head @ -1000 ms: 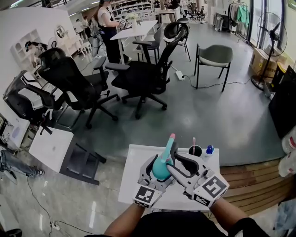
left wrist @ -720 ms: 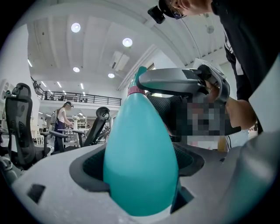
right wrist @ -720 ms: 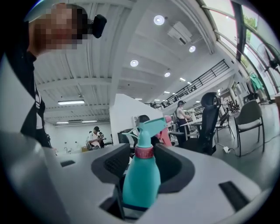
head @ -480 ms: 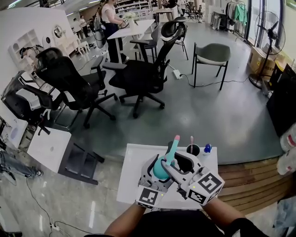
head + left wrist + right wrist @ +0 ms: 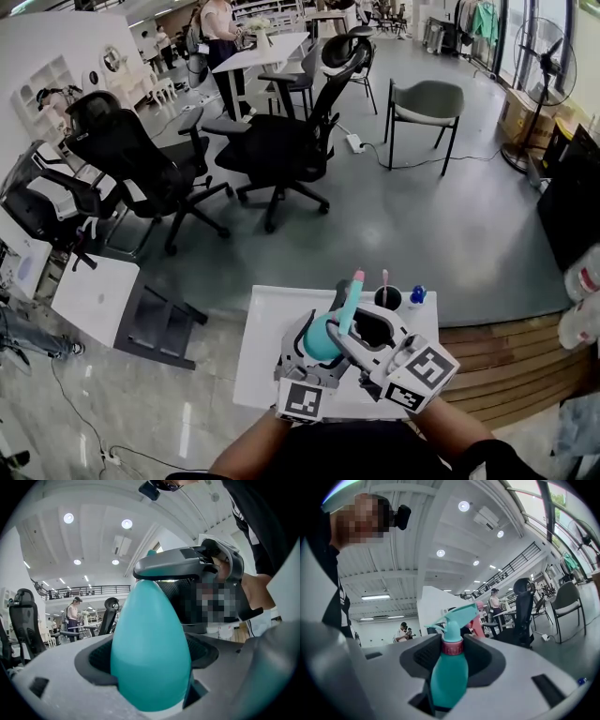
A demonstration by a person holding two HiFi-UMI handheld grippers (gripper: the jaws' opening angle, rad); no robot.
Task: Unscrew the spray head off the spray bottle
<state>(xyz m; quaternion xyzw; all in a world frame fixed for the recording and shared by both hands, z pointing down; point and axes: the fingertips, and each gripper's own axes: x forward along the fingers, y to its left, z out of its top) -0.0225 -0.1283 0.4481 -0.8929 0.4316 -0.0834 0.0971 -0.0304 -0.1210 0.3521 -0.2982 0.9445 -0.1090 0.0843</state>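
A teal spray bottle [image 5: 322, 340] with a pink collar and a teal-and-pink spray head [image 5: 350, 292] is held up over the white table [image 5: 265, 361]. My left gripper [image 5: 313, 345] is shut on the bottle's round body [image 5: 150, 653], which fills the left gripper view. My right gripper [image 5: 351, 326] comes in from the right at the neck. In the right gripper view its jaws are closing, with the pink collar [image 5: 452, 647] between them and both pads touching it. The spray head [image 5: 457, 617] sticks out beyond the jaws. The bottle's base is hidden.
At the table's far edge stand a dark cup [image 5: 386, 300] with a pink stick in it and a small blue bottle [image 5: 417, 295]. Black office chairs [image 5: 281, 150] and a grey chair [image 5: 424, 103] stand on the floor beyond. A wooden platform [image 5: 506, 361] lies to the right.
Both grippers and the bottle stay together over the table, drifting slightly toward me. The right gripper's marker cube has shifted a little, and the spray head leans a bit further right.
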